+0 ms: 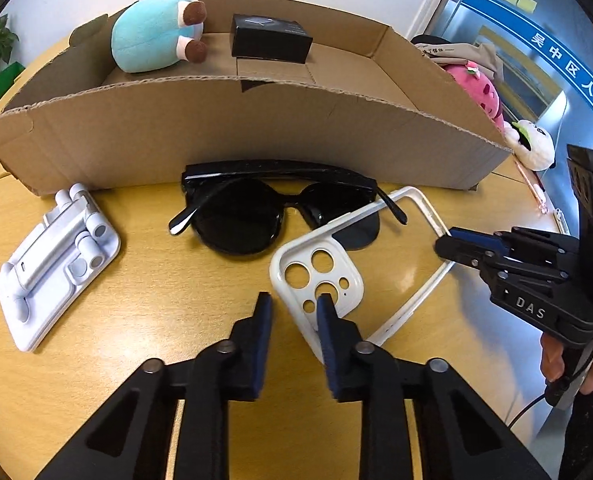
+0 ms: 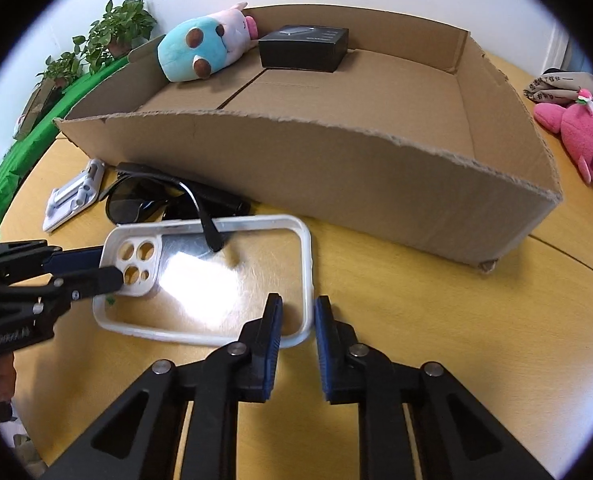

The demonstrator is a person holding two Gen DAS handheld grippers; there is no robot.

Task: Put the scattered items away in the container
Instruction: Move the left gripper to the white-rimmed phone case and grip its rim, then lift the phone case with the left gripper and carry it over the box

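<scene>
**Left wrist view.** Your left gripper [image 1: 293, 305] was at the camera-cutout corner of the phone case [image 1: 380, 264], which lay flat on the table [image 1: 156, 280] in front of the cardboard box [image 1: 232, 132]. Its jaws stood narrowly apart astride the case rim, one finger outside and one over a cutout; whether the pads pressed the rim could not be told. Your right gripper [image 1: 446, 246] met the opposite short edge. For a sound lift, you needed both rims seated between the pads and both hands raised level. The sunglasses [image 1: 272, 208] lay just behind, one temple tip over the case: expect it to drag. A white folding stand [image 1: 56, 264] lay well to the left.

**Right wrist view.** Your right gripper [image 2: 298, 314] straddled the case's [image 2: 232, 280] near corner rim, jaws nearly together; contact was again unclear. The box's near wall [image 2: 316, 176] had to be cleared. Inside sat a blue plush [image 2: 200, 48] and a black box [image 2: 302, 46]; a pink plush [image 2: 584, 144] remained outside.
</scene>
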